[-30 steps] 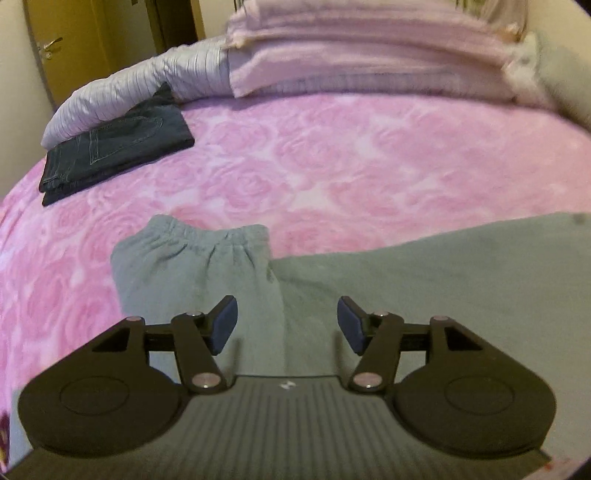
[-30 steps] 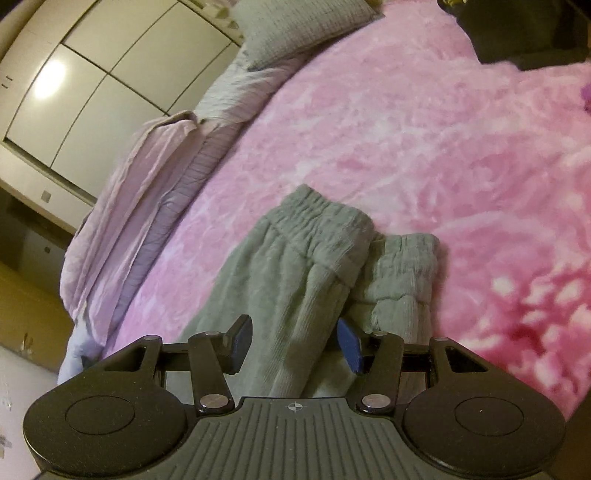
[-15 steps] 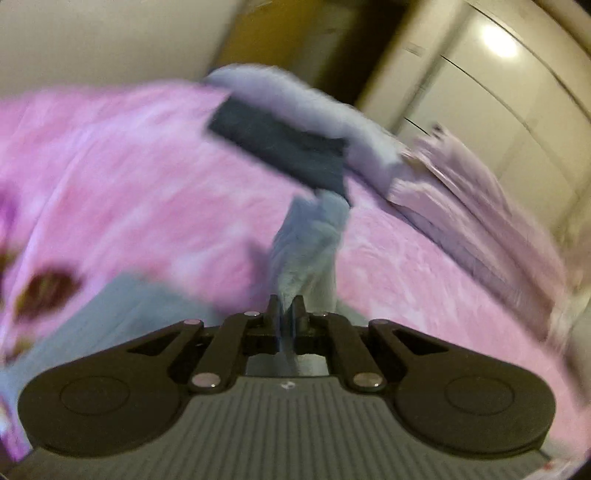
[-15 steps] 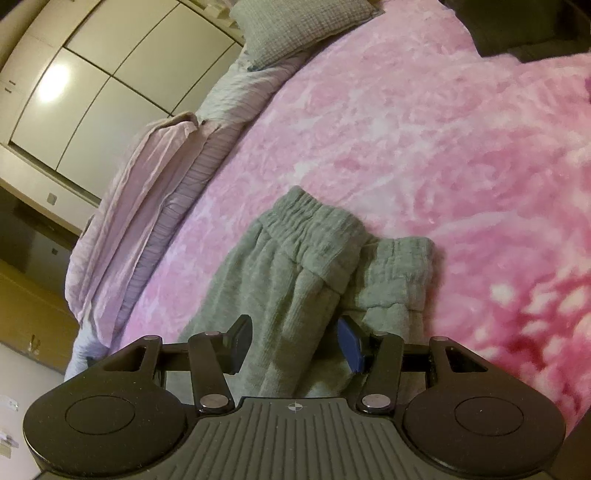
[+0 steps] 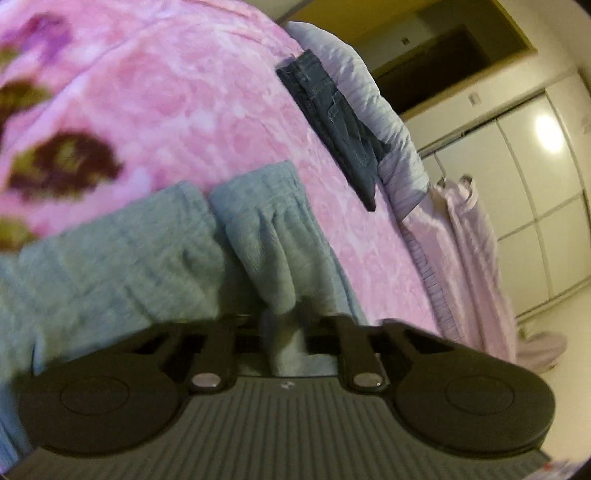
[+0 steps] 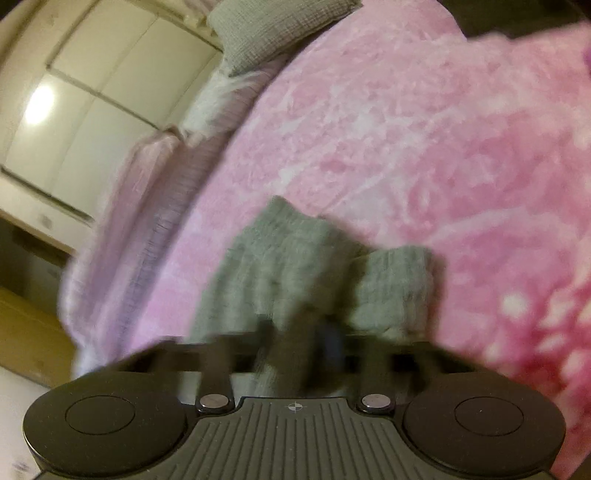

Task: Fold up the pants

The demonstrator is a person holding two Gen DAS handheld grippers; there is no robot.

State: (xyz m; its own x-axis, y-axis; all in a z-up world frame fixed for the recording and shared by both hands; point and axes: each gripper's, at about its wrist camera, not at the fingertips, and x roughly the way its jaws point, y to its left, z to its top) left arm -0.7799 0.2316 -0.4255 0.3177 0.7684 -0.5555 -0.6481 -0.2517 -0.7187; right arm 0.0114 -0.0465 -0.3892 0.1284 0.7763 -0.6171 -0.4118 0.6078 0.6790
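The gray-green pants (image 5: 122, 258) lie on the bed, on top of the pink rose-patterned blanket (image 5: 192, 103), with both cuffed leg ends side by side and pointing away from the person. From the left wrist view, the left gripper (image 5: 284, 332) has its jaws pressed together on a raised pinch of the pants fabric; a fold of the cloth stands up between the two black arms, near the right-hand cuff. From the right wrist view, which is badly blurred, the right gripper (image 6: 295, 347) has its jaws closing, and a ridge of the pants (image 6: 288, 258) sits between them, with the pads seeming to bear on it.

Nothing here is a container in the proper sense; the bed itself carries everything. Beyond the pants, toward the far edge of the blanket, a folded pair of dark jeans (image 5: 332, 122) rests partly on the blanket and against a pale striped bedcover (image 5: 380, 118) bunched along the bed's edge. Past the jeans, lilac sheets (image 5: 465, 258) hang over the side of the bed toward the floor. In the right wrist view a gray knitted pillow (image 6: 273, 29) lies at the far end of the blanket. White wardrobe doors (image 5: 543, 184) stand behind the bed, catching a round reflection of light.
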